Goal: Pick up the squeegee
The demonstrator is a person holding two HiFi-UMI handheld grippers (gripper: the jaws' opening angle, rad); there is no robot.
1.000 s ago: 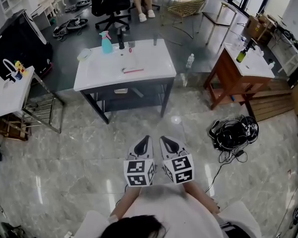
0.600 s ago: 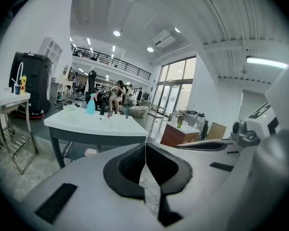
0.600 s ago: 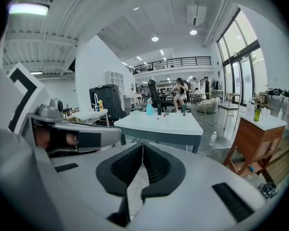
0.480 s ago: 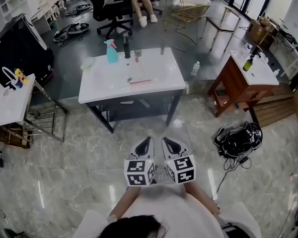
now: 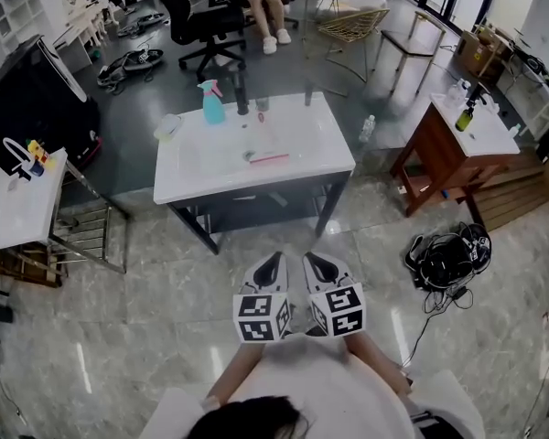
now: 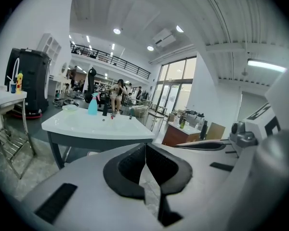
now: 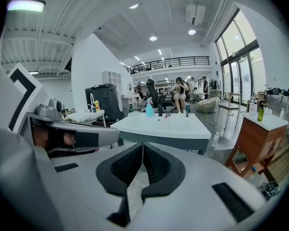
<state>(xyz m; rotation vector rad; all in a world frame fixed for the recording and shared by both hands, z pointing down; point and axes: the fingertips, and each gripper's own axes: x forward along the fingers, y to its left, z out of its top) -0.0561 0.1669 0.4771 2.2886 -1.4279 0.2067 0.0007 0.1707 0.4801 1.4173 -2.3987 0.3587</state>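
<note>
Head view: the squeegee (image 5: 269,157) is seen lying flat on the white table (image 5: 201,176), about midway along and nearer its front edge. The left gripper (image 5: 271,262) and right gripper (image 5: 309,260) are carried side by side over the floor, well apart from the table. Both pairs of jaws are closed together, with nothing gripped.

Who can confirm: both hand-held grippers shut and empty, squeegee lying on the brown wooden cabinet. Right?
The squeegee's place is wrong. The head view shows the squeegee lying on the white table, near the spray bottle. The rest holds: the left hand-held gripper and the right hand-held gripper are both shut and empty.
</note>
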